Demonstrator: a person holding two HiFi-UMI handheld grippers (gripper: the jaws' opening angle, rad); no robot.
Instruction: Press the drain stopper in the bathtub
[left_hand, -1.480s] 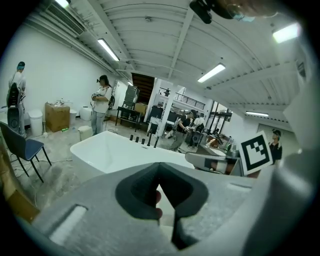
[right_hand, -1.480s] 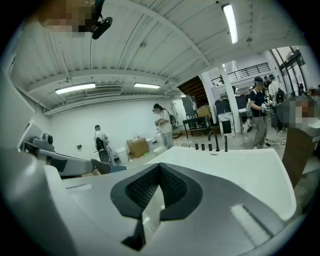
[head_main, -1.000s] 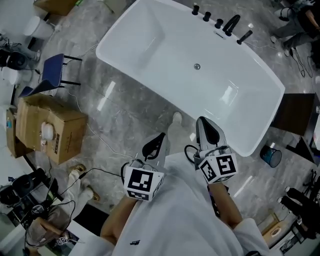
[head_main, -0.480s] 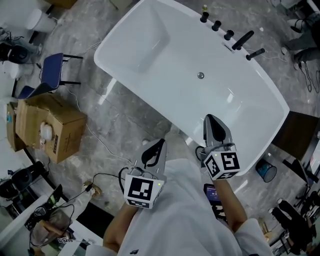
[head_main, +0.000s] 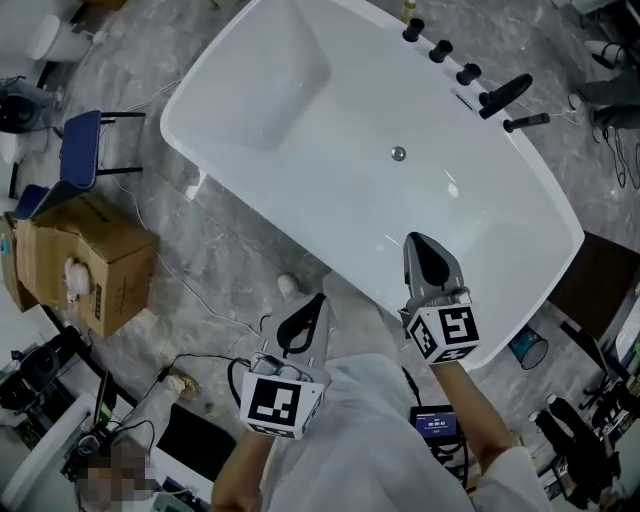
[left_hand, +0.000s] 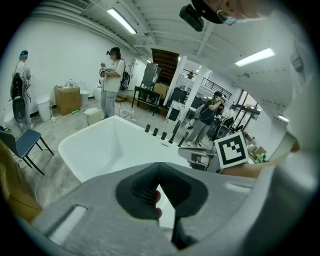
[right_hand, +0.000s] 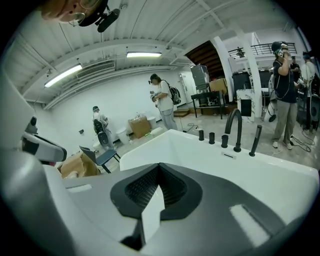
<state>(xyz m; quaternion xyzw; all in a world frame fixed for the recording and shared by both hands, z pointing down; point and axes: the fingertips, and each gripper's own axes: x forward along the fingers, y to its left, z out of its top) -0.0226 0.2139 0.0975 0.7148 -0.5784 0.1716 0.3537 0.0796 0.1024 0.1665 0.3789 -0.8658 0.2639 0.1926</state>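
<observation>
1. Nearest to the person, the left gripper (head_main: 312, 308) hangs over the grey stone floor (head_main: 225, 255), just outside the near rim of the bathtub (head_main: 330, 150). Its jaws are pressed together at the tips and carry nothing.
2. A little farther and to the right, the right gripper (head_main: 418, 245) is above the near rim, with its tips over the inside of the tub. Its jaws are also closed tip to tip, with nothing between them.
3. On the near left of the floor stands a cardboard box (head_main: 70, 260), and behind it a blue chair (head_main: 75, 150). Both are well apart from the tub's left end, and bare floor lies between.
4. On the near right, a blue bucket (head_main: 528, 348) stands just beside the tub's right end.
5. The inside of the tub is a plain white surface, open from the right gripper up to the drain.
6. The drain stopper (head_main: 398, 153) sits in the tub's bottom toward the far side, well apart from both grippers.
7. Farthest, the black tap fittings (head_main: 505, 95) stand in a row on the far rim, near the stopper.
</observation>
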